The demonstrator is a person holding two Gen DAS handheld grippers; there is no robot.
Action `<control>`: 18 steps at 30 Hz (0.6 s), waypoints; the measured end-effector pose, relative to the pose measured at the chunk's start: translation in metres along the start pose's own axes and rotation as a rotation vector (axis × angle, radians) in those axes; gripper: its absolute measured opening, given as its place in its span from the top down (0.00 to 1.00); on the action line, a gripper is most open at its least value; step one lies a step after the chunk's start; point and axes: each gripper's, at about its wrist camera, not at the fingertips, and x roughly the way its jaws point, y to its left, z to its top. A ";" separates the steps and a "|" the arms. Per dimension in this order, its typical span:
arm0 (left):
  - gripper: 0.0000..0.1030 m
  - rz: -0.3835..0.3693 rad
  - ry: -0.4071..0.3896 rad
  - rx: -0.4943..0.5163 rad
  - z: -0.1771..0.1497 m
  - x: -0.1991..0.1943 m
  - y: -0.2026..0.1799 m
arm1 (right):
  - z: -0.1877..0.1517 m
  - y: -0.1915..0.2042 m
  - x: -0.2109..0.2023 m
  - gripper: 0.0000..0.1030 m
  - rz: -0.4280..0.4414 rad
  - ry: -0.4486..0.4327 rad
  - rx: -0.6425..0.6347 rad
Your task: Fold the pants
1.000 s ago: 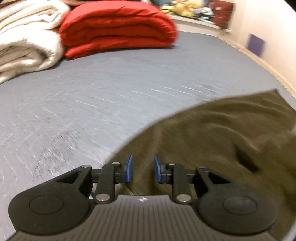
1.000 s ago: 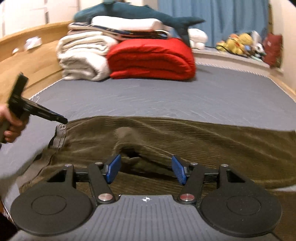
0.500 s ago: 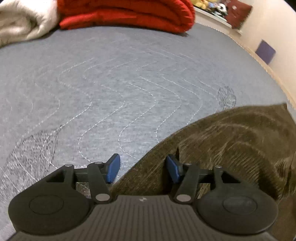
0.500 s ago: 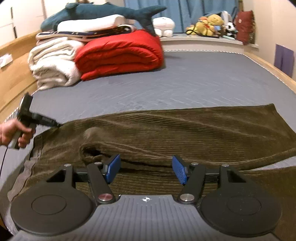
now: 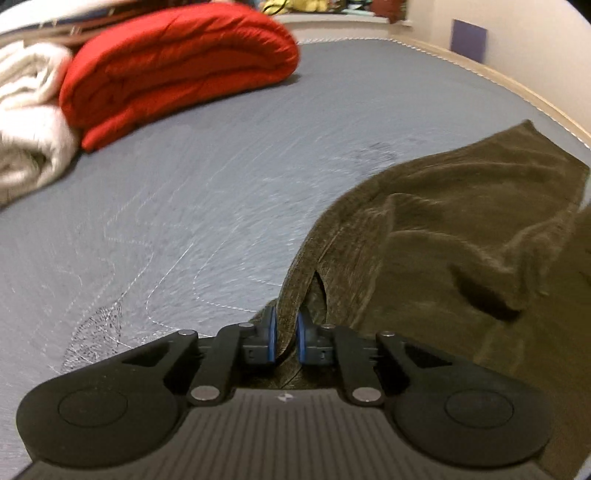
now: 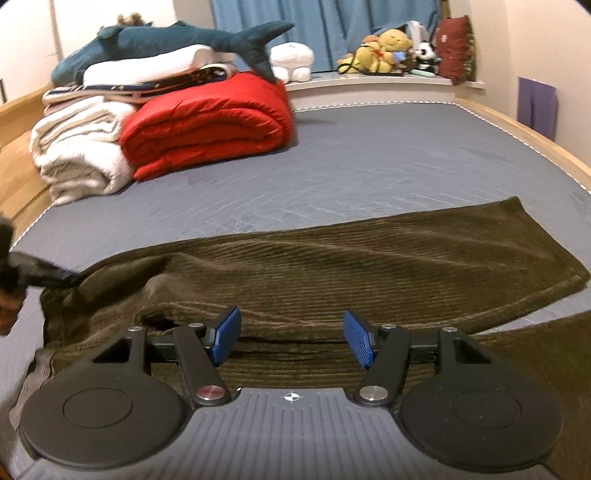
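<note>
Left gripper (image 5: 284,339): jaws pinched on an edge of the brown corduroy pants (image 6: 332,266). Right gripper (image 6: 291,339): jaws wide apart above the pants, spread across the grey bed (image 6: 369,170).

bedroom | bed (image 6: 369,162) | folded blankets (image 6: 207,129) | plush toys (image 6: 384,51)

bed: gray mattress (image 6: 369,166) | wood frame (image 6: 535,140) | blue curtain (image 6: 332,33) | pale wall (image 6: 546,44) | soft toys on shelf (image 6: 388,75)

Both wrist views low over the bed (image 5: 221,177), sharing pants (image 6: 332,266) and red quilt (image 5: 177,66).
</note>
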 end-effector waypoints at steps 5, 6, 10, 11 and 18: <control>0.90 -0.008 -0.053 0.061 -0.003 -0.044 -0.034 | -0.001 -0.013 -0.002 0.38 -0.039 -0.023 0.049; 0.90 -0.015 -0.065 0.074 -0.006 -0.053 -0.042 | -0.001 -0.016 -0.002 0.38 -0.049 -0.025 0.060; 0.91 -0.058 -0.105 0.154 -0.027 -0.094 -0.075 | 0.000 -0.034 -0.004 0.38 -0.068 -0.033 0.127; 0.91 -0.071 -0.111 0.180 -0.033 -0.104 -0.084 | 0.002 -0.040 -0.006 0.38 -0.074 -0.046 0.148; 0.91 -0.223 -0.048 0.384 -0.116 -0.165 -0.112 | 0.018 -0.104 -0.021 0.38 -0.132 -0.139 0.361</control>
